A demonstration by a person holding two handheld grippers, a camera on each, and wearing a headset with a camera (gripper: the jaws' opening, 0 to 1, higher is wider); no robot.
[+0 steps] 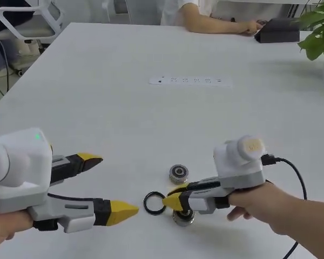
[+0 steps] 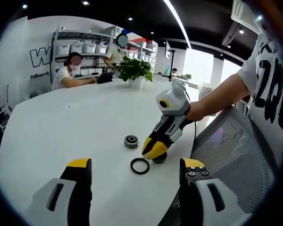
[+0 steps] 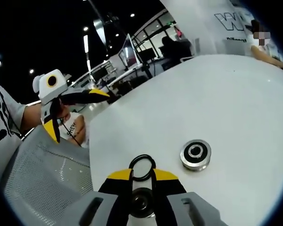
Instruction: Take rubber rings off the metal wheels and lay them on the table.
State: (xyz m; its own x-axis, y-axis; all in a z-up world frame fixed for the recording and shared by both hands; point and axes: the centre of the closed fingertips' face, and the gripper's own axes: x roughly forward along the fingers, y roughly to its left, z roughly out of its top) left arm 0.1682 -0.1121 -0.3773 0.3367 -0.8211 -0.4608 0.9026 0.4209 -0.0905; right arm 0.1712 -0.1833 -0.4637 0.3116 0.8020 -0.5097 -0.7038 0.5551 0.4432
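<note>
One rubber ring (image 1: 154, 203) lies lower centre; right tool (image 1: 171, 200) seemingly nips its wheel (image 3: 141, 205), left tool (image 1: 117, 183) gapes; second wheel (image 1: 179, 172) needs stripping next.

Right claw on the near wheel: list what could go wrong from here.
1. The right claw appears closed on the near wheel, right beside the loose rubber ring. Lifting or twisting may drag that ring along.
2. The left claw hangs open and braces nothing, so the wheel could slip free and roll toward the table edge.
</note>
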